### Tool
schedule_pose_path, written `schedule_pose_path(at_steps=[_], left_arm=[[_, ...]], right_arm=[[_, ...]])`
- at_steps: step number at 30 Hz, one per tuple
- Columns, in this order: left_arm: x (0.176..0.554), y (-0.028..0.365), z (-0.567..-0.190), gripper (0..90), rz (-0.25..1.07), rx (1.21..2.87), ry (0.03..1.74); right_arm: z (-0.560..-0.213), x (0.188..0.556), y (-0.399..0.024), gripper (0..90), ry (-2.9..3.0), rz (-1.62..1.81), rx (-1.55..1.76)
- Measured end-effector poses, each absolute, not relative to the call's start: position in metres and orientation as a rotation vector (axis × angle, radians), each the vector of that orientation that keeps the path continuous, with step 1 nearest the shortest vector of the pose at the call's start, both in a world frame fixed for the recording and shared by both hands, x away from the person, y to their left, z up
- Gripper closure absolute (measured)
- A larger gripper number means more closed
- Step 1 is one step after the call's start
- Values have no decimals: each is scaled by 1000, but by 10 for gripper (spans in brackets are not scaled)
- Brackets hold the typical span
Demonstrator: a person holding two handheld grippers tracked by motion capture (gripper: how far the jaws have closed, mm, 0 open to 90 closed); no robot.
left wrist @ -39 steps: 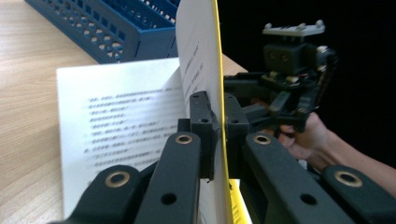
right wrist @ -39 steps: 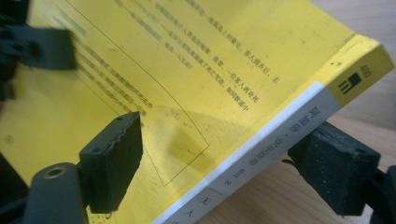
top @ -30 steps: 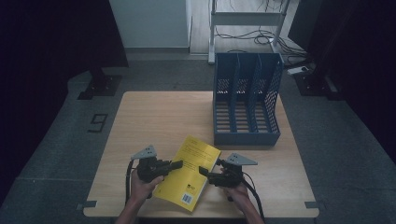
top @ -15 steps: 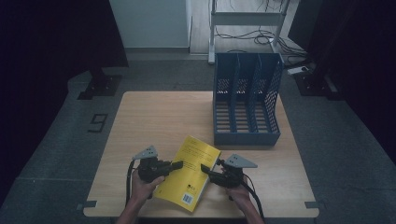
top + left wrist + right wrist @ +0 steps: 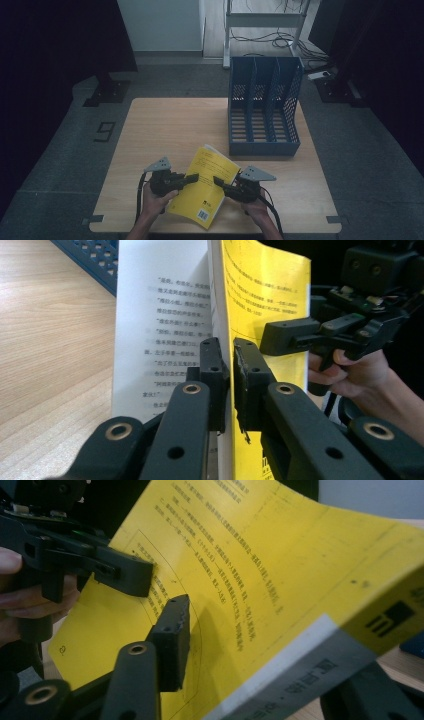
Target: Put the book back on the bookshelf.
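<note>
A yellow paperback book (image 5: 207,187) sits low in the middle of the high view, held off the desk (image 5: 165,130) between the two grippers and tilted, its barcode corner toward the bottom edge. In the left gripper view the book (image 5: 260,300) stands upright in the centre, the yellow cover parted from a white printed page (image 5: 160,325) to its left.

The left gripper (image 5: 191,178) comes in from the lower left of the high view; in its own view the jaws are pressed together on the yellow cover's edge, one pad on each side. The right gripper (image 5: 218,180) comes in from the lower right. Its jaws have just been closing, with the book between them: in the right gripper view the book (image 5: 280,580) fills the middle, one black pad lies close against the cover at lower left, and the other jaw is below the spine at lower right; whether they press, I cannot tell.

A blue three-slot file rack (image 5: 263,107) stands right of centre, well apart from the book.
</note>
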State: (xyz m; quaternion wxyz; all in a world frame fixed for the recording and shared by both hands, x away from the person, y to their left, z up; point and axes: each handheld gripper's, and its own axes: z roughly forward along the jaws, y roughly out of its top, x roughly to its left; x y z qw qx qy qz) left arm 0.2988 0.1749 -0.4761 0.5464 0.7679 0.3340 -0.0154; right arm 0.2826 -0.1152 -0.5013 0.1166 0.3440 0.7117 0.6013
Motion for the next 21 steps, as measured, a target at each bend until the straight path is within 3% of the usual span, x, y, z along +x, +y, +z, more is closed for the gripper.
schedule_pose_path(at_steps=[21], left_arm=[[292, 174, -468, 841, -61, 1766, 721]], right_arm=[[-464, 259, -121, 697, 2020, 1774, 790]])
